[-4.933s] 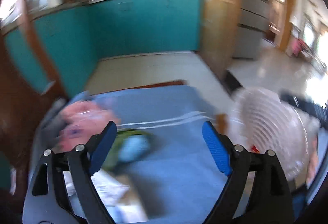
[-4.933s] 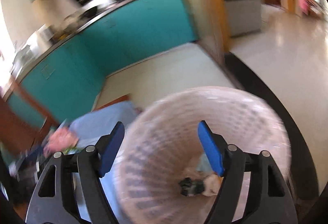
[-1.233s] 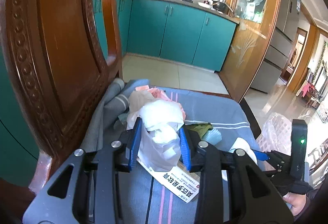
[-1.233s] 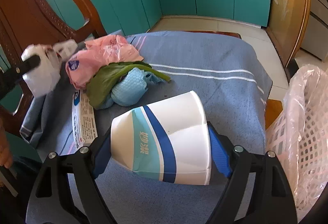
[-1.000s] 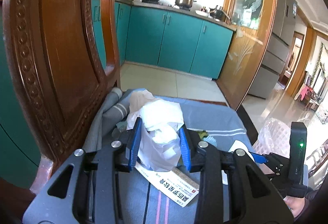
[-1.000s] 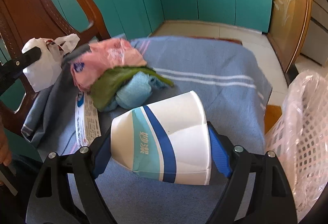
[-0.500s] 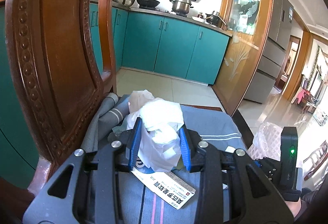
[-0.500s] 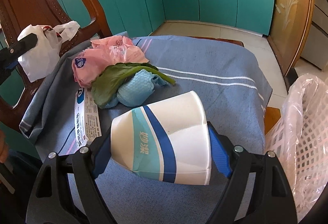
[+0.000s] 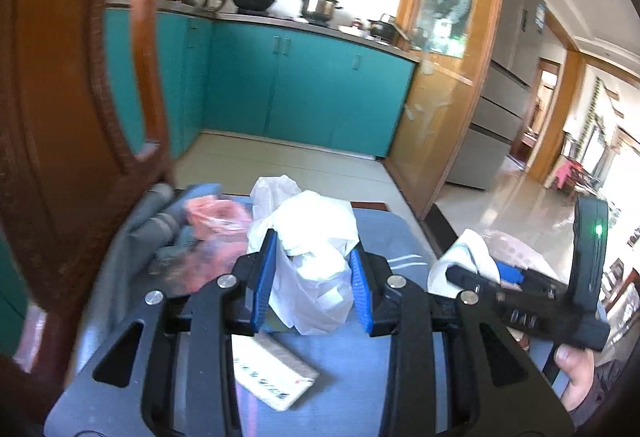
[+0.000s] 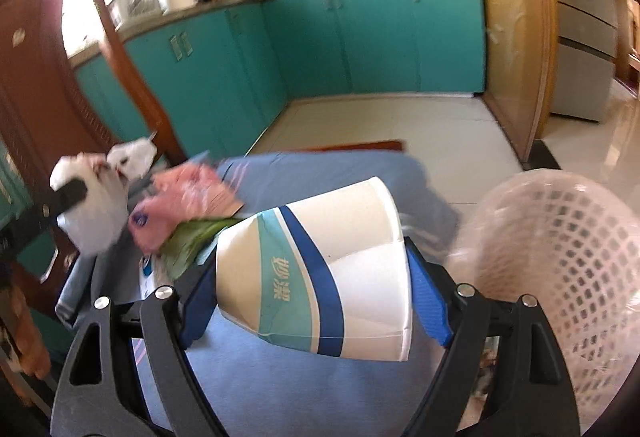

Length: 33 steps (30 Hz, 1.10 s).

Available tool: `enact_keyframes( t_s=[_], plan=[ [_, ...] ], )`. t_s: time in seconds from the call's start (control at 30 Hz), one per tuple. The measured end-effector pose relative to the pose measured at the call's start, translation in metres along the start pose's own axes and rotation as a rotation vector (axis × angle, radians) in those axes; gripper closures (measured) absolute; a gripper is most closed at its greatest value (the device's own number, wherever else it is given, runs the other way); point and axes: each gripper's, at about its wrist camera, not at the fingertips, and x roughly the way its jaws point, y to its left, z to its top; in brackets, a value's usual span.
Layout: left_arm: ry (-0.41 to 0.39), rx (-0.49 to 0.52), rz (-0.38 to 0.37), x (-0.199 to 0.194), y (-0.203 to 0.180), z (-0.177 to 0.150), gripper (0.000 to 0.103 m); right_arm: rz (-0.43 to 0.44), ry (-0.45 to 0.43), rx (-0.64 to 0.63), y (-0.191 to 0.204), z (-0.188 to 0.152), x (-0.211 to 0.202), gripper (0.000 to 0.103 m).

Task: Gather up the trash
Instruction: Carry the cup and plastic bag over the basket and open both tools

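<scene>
My left gripper [image 9: 314, 277] is shut on a crumpled white plastic bag [image 9: 316, 237], lifted above the blue cloth [image 9: 352, 365]. That bag [image 10: 94, 213] also shows at the left of the right wrist view. My right gripper [image 10: 316, 285] is shut on a squashed white paper cup with blue and teal stripes [image 10: 320, 277], held above the cloth [image 10: 256, 381]. A pale lattice waste basket lined with clear plastic [image 10: 560, 261] stands just right of the cup. On the cloth lie a pink bag [image 10: 180, 205], a green leaf [image 10: 192, 241] and a printed carton [image 9: 272, 373].
A carved wooden chair back [image 9: 60, 117] rises close on the left. Teal kitchen cabinets [image 9: 312, 93] and a tiled floor [image 10: 380, 125] lie beyond the cloth. A person's hand [image 9: 576, 377] grips the right gripper's handle at the lower right of the left wrist view.
Both grippers have risen and swung right with their loads. The basket now shows larger beside the cup, and the right gripper has come closer in the left wrist view.
</scene>
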Motion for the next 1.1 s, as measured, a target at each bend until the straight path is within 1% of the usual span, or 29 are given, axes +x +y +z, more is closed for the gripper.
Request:
enact_keyframes(
  t_s=[0.07, 0.2, 0.4, 0.53, 0.73, 0.8, 0.87, 0.93, 1.1],
  plan=[
    [0.011, 0.024, -0.029, 0.005, -0.015, -0.002, 0.068, -0.032, -0.032, 0.037, -0.021, 0.005, -0.014, 0.022],
    [0.034, 0.067, -0.071, 0.014, -0.045, -0.007, 0.068, -0.078, -0.064, 0.123, -0.063, 0.010, -0.037, 0.022],
    [0.067, 0.109, -0.141, 0.028, -0.088, -0.011, 0.068, -0.126, -0.070, 0.251, -0.119, 0.003, -0.061, 0.021],
    [0.094, 0.133, -0.199, 0.040, -0.122, -0.018, 0.068, -0.135, -0.057, 0.309, -0.143, -0.005, -0.068, 0.021],
    [0.147, 0.188, -0.261, 0.058, -0.172, -0.033, 0.068, -0.159, -0.055, 0.325, -0.154, -0.010, -0.076, 0.021],
    [0.172, 0.210, -0.293, 0.068, -0.190, -0.035, 0.068, -0.168, -0.059, 0.333, -0.157, -0.010, -0.079, 0.021],
    [0.200, 0.209, -0.314, 0.077, -0.202, -0.037, 0.068, -0.188, -0.068, 0.341, -0.162, -0.012, -0.084, 0.021],
    [0.250, 0.189, -0.354, 0.090, -0.211, -0.041, 0.068, -0.204, -0.079, 0.349, -0.166, -0.012, -0.089, 0.021],
    [0.311, 0.224, -0.368, 0.106, -0.230, -0.058, 0.068, -0.233, -0.074, 0.364, -0.172, -0.015, -0.092, 0.021]
  ],
)
